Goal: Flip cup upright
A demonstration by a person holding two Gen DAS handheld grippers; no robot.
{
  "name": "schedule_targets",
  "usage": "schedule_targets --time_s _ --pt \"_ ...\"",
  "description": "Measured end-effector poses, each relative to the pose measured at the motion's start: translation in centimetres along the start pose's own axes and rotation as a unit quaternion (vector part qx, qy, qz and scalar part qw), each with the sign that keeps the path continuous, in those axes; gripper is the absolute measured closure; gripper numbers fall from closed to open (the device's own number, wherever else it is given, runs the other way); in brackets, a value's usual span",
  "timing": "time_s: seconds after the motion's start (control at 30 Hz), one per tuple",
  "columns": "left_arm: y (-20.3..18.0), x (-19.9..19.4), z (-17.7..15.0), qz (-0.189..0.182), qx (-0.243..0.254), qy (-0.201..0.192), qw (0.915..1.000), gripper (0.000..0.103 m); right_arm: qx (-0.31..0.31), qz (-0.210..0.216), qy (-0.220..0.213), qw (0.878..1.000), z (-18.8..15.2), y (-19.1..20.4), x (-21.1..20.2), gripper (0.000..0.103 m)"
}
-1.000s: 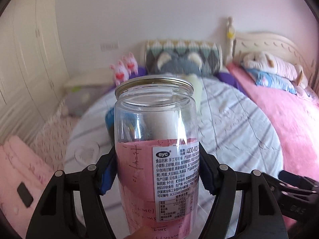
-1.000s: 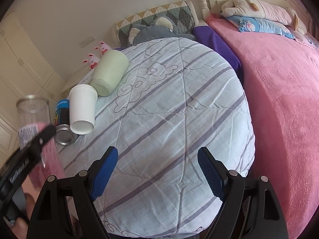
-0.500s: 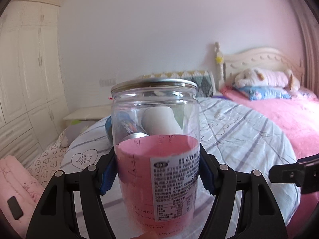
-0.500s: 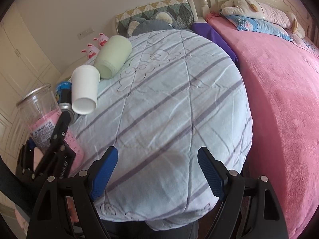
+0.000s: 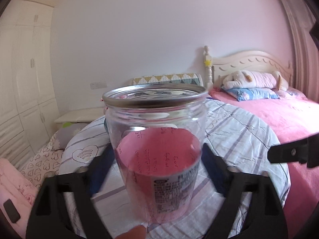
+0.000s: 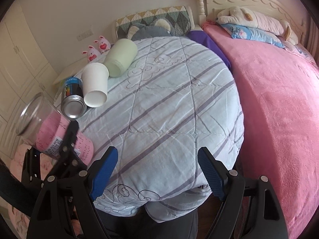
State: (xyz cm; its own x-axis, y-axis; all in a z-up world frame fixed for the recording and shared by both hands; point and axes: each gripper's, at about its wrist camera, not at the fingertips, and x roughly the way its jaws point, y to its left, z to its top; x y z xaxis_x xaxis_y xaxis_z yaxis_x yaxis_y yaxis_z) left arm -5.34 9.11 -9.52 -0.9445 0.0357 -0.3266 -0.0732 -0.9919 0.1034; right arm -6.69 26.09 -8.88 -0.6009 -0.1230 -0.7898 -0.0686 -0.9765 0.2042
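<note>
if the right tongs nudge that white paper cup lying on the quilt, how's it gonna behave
The white paper cup lies on its side, so it would probably roll, curving because it tapers. It looks empty and light, likely skidding easily; thin walls may crush under a firm squeeze.

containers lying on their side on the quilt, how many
3: the green cup farthest back, the white paper cup in front of it, the can beside that. The clear jar is held by the left gripper.

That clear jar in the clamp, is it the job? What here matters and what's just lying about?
In the job:
clear jar, mouth up
left gripper, shut on it
right gripper, open and holding nothing

Lying about:
white paper cup, on its side
can
green cup
bunny toys
</note>
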Motion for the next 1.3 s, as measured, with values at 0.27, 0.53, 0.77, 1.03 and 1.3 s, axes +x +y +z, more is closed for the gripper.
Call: schedule_targets --time_s 0.27,0.53,0.77,1.03,1.3 --pt "-0.5 -2.7 1.2 -0.036 0.030 -0.023 0.9986 0.000 0.012 -0.006 -0.030 0.999 -0.5 0.6 -2.3 0.020" --pt "1.9 -5.3 3.4 -0.084 0.012 0.047 0.9953 0.000 0.017 -0.003 -0.102 0.995 -1.7 1.9 -6.8 0.020" --pt "4.9 -8.4 5.5 -0.018 0.020 0.134 0.9906 0.000 0.004 -0.013 -0.194 0.981 -4.2 4.6 -12.1 0.020" --pt "8.4 -13.5 5.8 0.014 -0.012 0.145 0.9893 0.000 -0.060 -0.014 -0.198 0.978 -6.5 8.8 -13.4 0.020" --pt "10.1 -15.2 5.8 0.042 -0.021 0.147 0.9880 0.000 -0.090 -0.012 -0.189 0.978 -7.7 10.3 -13.0 0.020"
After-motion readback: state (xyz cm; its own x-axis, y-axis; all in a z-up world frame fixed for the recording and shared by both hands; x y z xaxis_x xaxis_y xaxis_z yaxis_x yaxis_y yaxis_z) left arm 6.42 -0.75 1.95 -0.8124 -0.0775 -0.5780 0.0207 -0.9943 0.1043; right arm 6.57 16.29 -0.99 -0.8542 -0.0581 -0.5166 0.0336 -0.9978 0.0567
